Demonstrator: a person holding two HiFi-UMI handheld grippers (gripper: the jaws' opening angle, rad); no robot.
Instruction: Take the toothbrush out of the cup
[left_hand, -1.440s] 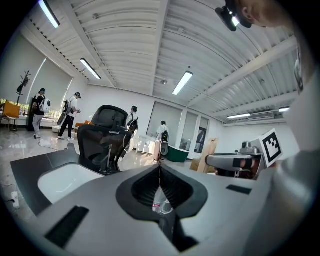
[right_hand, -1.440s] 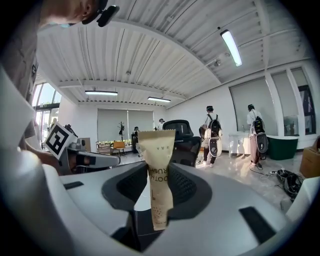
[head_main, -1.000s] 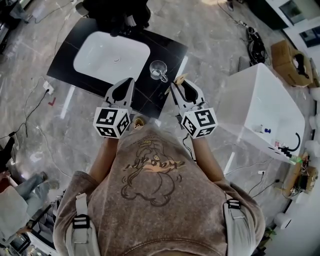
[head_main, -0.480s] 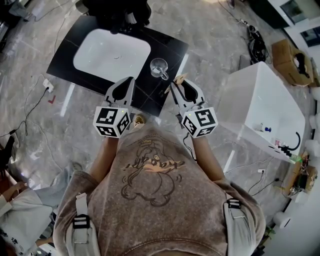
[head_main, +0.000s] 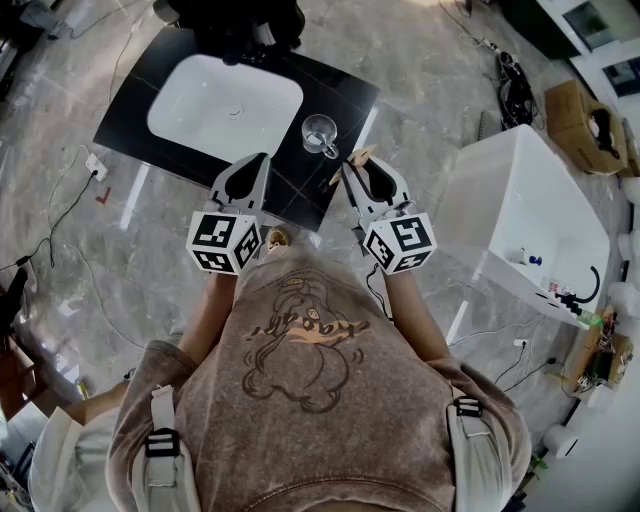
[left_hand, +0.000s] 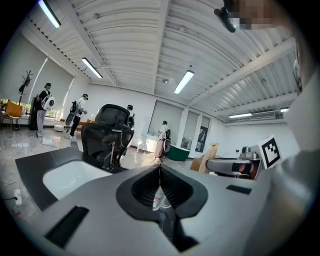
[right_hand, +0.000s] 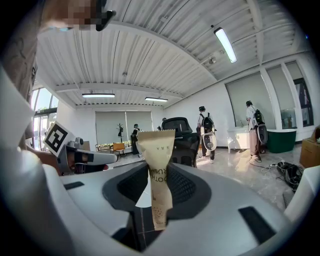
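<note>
A clear glass cup (head_main: 319, 135) with a handle stands empty on the black counter (head_main: 335, 85), right of the sink. My right gripper (head_main: 352, 168) hovers just right of and nearer than the cup. It is shut on a toothbrush in a tan paper packet (head_main: 350, 164). In the right gripper view the packet (right_hand: 157, 165) stands upright between the jaws of that gripper (right_hand: 158, 176). My left gripper (head_main: 262, 160) is held over the counter's near edge, left of the cup, shut and empty. In its own view the left gripper (left_hand: 160, 169) shows its jaws meeting at the tip.
A white sink basin (head_main: 225, 105) is set in the counter. A black office chair (left_hand: 112, 132) stands behind it. A large white tub (head_main: 520, 215) stands to the right, with a cardboard box (head_main: 580, 115) and cables beyond. Several people stand far off.
Both grippers, the packet and the cup stay as they were. Only a person at the lower left of the head view has shifted.
</note>
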